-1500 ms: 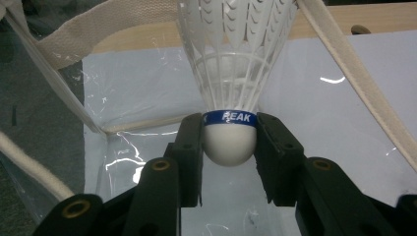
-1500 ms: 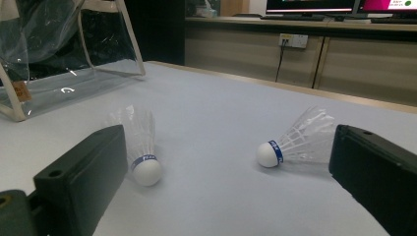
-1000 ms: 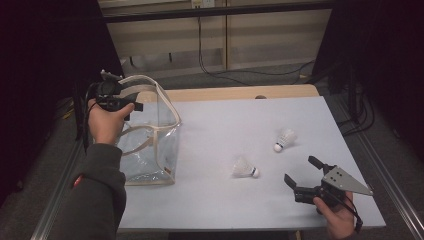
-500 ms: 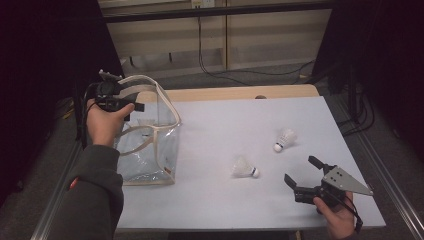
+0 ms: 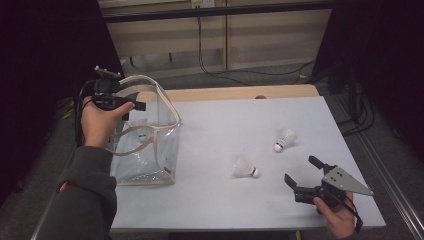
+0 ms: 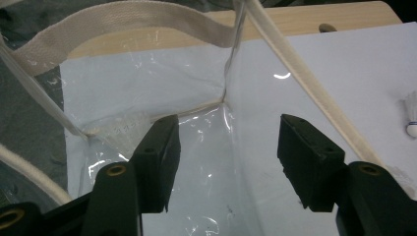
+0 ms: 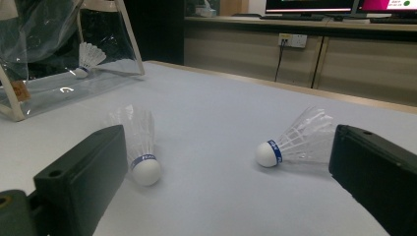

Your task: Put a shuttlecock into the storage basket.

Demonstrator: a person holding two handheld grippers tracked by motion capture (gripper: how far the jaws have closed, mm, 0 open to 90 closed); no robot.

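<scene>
my left gripper [image 5: 136, 105] hovers over the mouth of the clear bag [image 5: 150, 160] at the table's left edge, and its jaws have just been opening — in the left gripper view they stand apart with nothing between the pads, looking straight down into the bag past its cream strap [image 6: 123, 22]. compared with a second ago the left hand sits in nearly the same spot above the bag; the change is in the jaws, not the place. one shuttlecock in the bag [image 7: 86, 59] lies on the bag's floor, seen through the clear wall from the right gripper view. i judge that a drop has just been made, so one of three birdies is packed and two are left.

my left forearm comes up along the table's left side, hand wrapped around the gripper body, jaws pointing down and a little forward.

moving right — the near shuttlecock [image 5: 246, 168] lies on the white table [image 5: 220, 125], cork toward my right side, and the far shuttlecock [image 5: 283, 139] lies well apart from it, farther back. my right gripper [image 5: 302, 170] rests low at the near right corner, jaws spread wide and released, holding nothing, aimed level across the table at both birdies. the near one looks like the next pick.
</scene>
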